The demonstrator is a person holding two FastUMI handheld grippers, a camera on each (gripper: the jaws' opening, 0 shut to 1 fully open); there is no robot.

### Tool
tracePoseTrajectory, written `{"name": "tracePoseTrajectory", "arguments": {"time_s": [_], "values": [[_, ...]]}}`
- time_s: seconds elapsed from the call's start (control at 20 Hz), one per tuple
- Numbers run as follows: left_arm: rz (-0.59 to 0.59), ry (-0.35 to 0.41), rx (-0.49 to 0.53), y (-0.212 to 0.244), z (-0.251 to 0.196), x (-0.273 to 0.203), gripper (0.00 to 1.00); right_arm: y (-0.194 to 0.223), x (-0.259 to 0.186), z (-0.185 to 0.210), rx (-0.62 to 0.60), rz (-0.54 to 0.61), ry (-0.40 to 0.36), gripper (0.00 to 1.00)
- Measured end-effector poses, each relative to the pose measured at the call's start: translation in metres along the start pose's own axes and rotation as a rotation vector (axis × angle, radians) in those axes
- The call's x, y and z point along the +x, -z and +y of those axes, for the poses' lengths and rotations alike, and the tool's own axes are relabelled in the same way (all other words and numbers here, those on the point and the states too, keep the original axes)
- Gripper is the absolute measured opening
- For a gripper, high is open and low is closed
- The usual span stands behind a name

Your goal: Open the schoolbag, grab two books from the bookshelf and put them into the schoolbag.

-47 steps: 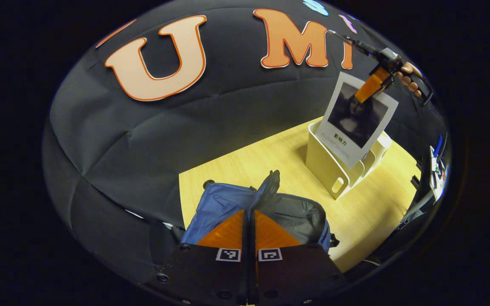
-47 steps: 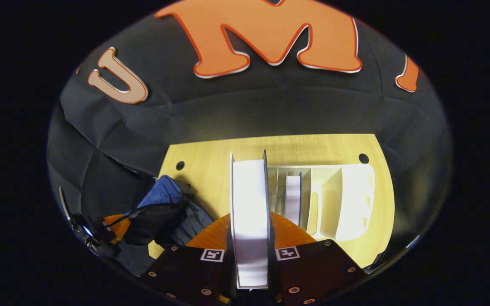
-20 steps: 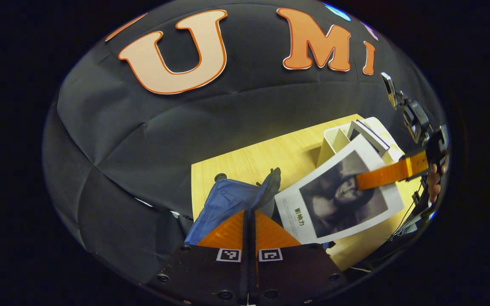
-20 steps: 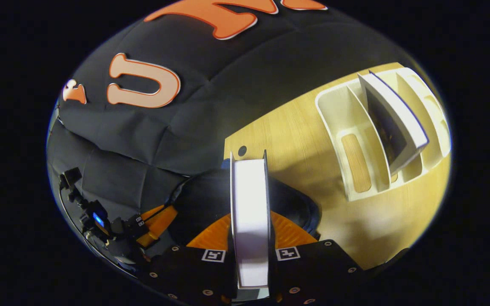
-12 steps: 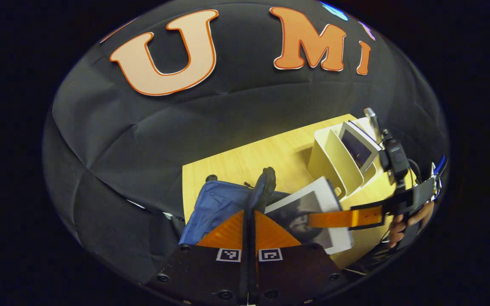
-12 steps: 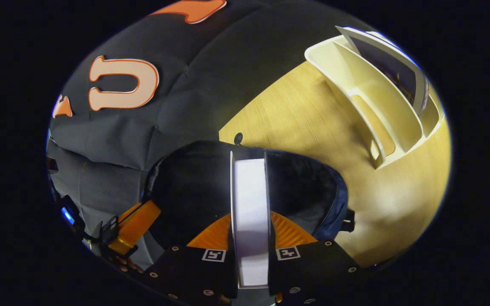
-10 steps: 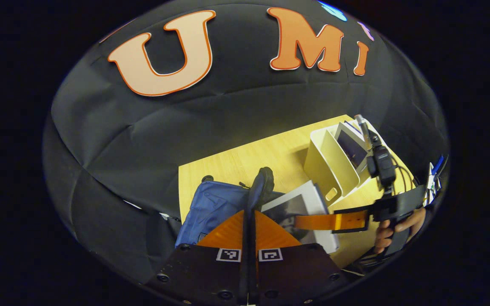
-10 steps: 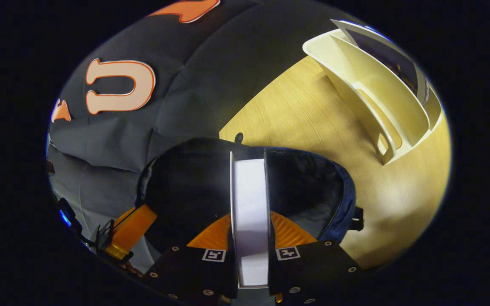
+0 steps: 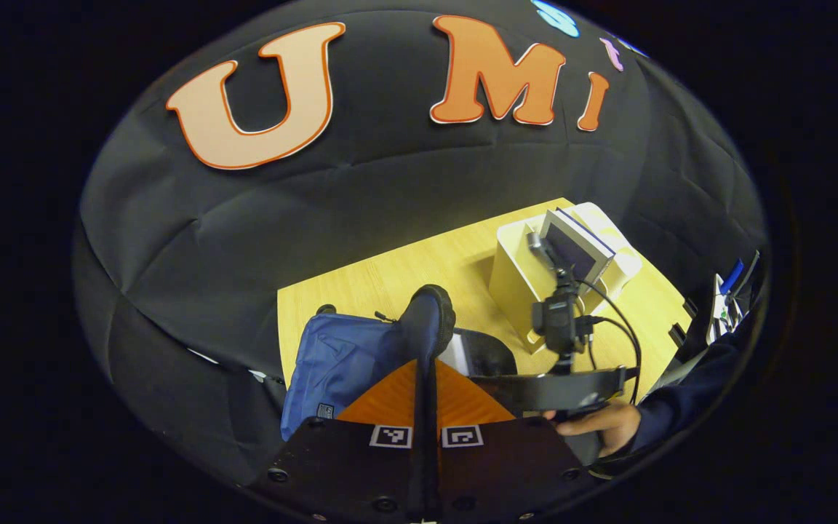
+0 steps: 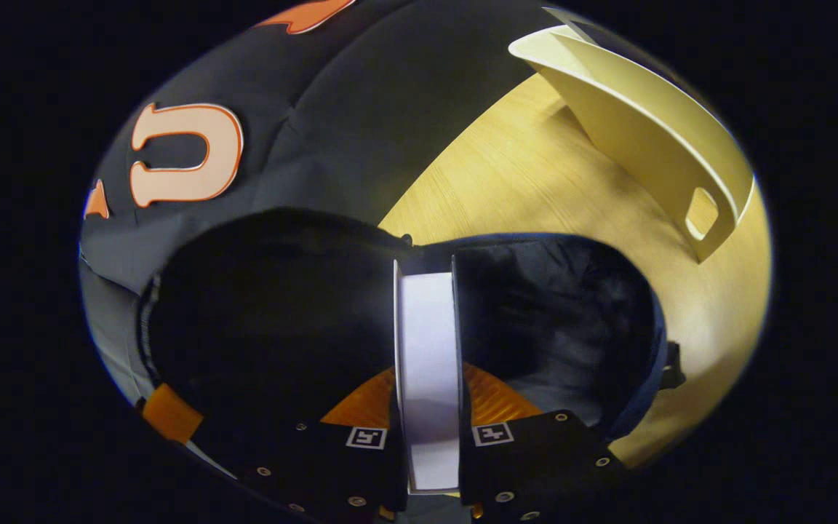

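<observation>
Tongs on the right (image 10: 428,407) clamp both fingers on a white-edged book (image 10: 426,364) lowered into the open mouth of the blue schoolbag (image 10: 608,320) on the wooden bench (image 10: 535,182). Left tongs (image 9: 425,393) pinch the bag's dark upper flap (image 9: 428,324), fingers closed on it, lifting it. Behind, a second book (image 9: 575,244) leans in the cream bookshelf (image 9: 513,280). A hand (image 9: 597,422) grips the right tongs' handle.

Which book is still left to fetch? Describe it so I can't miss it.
On the wooden table, beyond the blue schoolbag, stands a cream bookshelf with upright dividers. The book leans in one slot, poking above the rim; its dark cover and white page edges stand out against the cream dividers.
</observation>
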State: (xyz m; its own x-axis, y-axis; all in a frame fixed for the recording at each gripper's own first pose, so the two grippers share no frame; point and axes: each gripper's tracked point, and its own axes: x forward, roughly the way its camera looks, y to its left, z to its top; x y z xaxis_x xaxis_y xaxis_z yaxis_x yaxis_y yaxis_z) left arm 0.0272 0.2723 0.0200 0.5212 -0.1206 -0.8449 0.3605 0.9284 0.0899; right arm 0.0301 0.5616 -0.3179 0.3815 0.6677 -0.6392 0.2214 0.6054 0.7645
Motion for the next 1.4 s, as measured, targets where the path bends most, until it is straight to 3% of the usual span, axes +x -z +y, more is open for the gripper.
{"name": "tracePoseTrajectory", "arguments": {"time_s": [0.2, 0.35, 0.4, 0.55, 0.6, 0.65, 0.85, 1.4], "values": [[-0.012, 0.017, -0.01, 0.001, -0.004, -0.002, 0.01, 0.003, 0.019, 0.01, -0.015, -0.001, -0.027, 0.29], [-0.013, -0.023, -0.022, 0.004, 0.011, -0.004, 0.01, 0.006, 0.012, 0.003, -0.006, 0.042, 0.043, 0.37], [-0.007, -0.026, -0.028, 0.007, 0.013, -0.004, 0.01, -0.002, 0.006, 0.001, -0.039, 0.034, 0.065, 0.24], [-0.004, -0.018, -0.048, 0.007, 0.011, 0.003, 0.01, -0.025, -0.014, -0.009, -0.16, -0.011, 0.109, 0.63], [-0.001, -0.015, -0.051, 0.006, 0.008, 0.006, 0.01, -0.033, -0.022, -0.012, -0.193, -0.026, 0.123, 0.87], [-0.002, -0.016, -0.052, 0.006, 0.007, 0.007, 0.01, -0.04, -0.025, -0.013, -0.22, -0.052, 0.134, 0.95], [-0.004, -0.01, -0.063, 0.008, 0.001, 0.01, 0.01, -0.076, -0.059, -0.032, -0.357, -0.133, 0.221, 0.97], [-0.012, -0.001, -0.111, 0.012, -0.001, 0.019, 0.01, -0.192, -0.186, -0.038, -0.693, -0.299, 0.447, 0.97]]}}
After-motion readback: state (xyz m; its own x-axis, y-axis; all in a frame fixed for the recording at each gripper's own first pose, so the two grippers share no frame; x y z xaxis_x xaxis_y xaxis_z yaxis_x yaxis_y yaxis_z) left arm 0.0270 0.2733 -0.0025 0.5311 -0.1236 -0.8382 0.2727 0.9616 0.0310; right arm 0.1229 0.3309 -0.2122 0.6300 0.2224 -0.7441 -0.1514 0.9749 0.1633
